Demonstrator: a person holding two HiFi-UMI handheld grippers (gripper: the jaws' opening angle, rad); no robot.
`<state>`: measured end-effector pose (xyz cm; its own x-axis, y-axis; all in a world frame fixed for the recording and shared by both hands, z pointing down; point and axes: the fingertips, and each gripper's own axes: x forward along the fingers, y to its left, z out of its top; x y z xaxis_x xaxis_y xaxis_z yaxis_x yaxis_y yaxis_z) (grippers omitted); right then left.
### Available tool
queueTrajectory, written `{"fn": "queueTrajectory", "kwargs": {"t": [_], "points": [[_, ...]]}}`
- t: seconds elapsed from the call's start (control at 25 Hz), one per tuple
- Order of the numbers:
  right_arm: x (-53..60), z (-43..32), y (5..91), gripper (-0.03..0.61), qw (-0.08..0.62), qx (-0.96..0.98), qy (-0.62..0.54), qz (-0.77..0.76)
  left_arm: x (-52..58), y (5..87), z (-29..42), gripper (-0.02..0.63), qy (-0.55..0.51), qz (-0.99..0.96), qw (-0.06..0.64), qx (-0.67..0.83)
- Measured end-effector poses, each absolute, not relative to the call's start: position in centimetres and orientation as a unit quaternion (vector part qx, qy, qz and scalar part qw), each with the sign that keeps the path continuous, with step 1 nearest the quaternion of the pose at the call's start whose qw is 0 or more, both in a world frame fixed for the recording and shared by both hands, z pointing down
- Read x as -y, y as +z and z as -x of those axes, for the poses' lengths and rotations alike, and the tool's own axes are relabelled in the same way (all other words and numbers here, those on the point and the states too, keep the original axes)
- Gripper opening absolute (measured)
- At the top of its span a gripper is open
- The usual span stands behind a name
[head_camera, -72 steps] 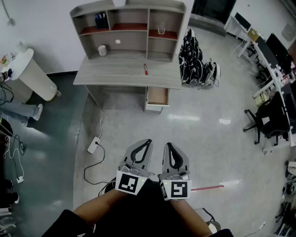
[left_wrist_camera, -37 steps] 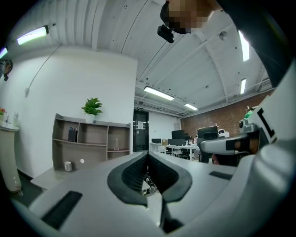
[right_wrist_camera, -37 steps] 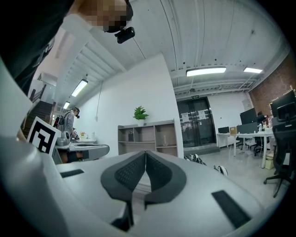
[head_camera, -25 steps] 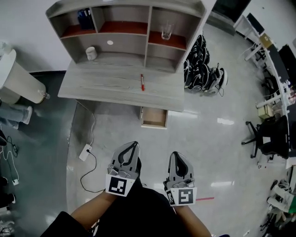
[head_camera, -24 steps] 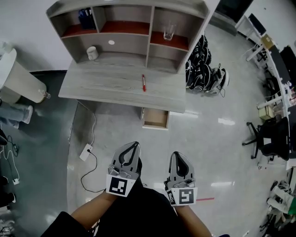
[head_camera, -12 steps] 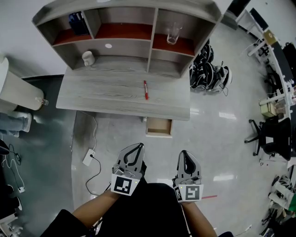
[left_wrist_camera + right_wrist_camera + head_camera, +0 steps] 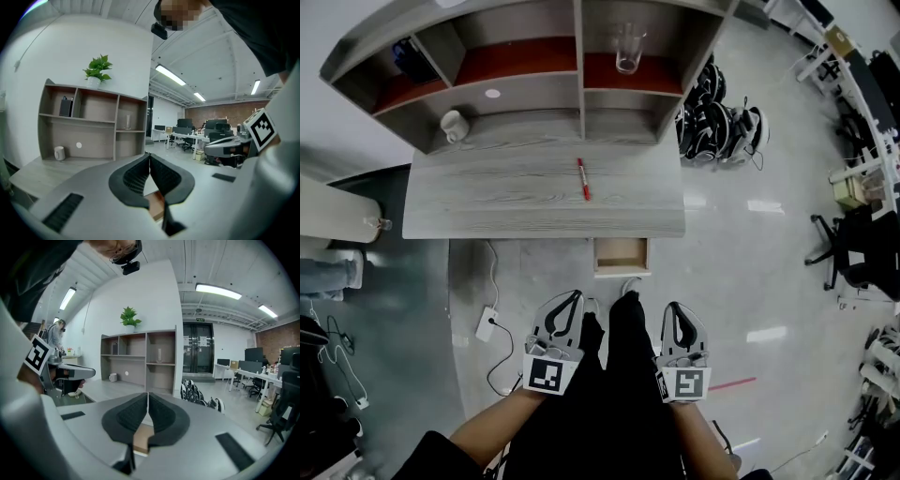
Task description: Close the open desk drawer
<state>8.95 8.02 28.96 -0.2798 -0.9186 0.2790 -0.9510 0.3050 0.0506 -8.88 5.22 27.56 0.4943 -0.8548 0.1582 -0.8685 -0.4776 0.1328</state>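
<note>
Grey-wood desk (image 7: 487, 202) w/ drawer (image 7: 622, 255) open, glossy floor (image 7: 741, 272); left gripper (image 7: 573, 296), right gripper (image 7: 673, 307) jaws closed.

This is a big office. There is a grey wooden desk (image 7: 544, 202) with shelves (image 7: 525, 89) on it and a green plant (image 7: 130, 316) on top, and further back stand rows of white tables (image 7: 183, 137) with computer screens (image 7: 214, 124) and black chairs on wheels (image 7: 842, 253). Long lights (image 7: 218, 290) run along the white ceiling, the floor (image 7: 731, 244) is pale and shiny, there are tall glass doors (image 7: 197, 355), and the far wall (image 7: 225, 111) is brick.
</note>
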Motion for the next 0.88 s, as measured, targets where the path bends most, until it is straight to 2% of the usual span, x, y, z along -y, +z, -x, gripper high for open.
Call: {"fn": "queueTrajectory", "kwargs": {"t": [0.32,0.48,0.64,0.76,0.88], "points": [[-5.7,-9.3,36.1,0.018,0.144,0.814,0.098,-0.553,-3.3,33.3,8.2,0.014,0.070,-0.853,0.090,0.510],[-4.3,-10.1,40.0,0.018,0.166,0.822,0.098,-0.536,-2.4,36.5,7.5,0.014,0.150,-0.872,0.017,0.466],[-3.0,-11.5,44.0,0.018,0.185,0.818,0.104,-0.535,-2.0,40.5,7.5,0.015,0.140,-0.865,0.060,0.477],[-2.1,-12.5,47.7,0.021,0.196,0.807,0.121,-0.543,-1.9,44.5,8.0,0.015,0.120,-0.842,0.137,0.507],[-2.0,-13.7,51.4,0.062,0.217,0.797,0.141,-0.545,-1.9,48.7,7.3,0.022,0.152,-0.846,0.140,0.491]]}}
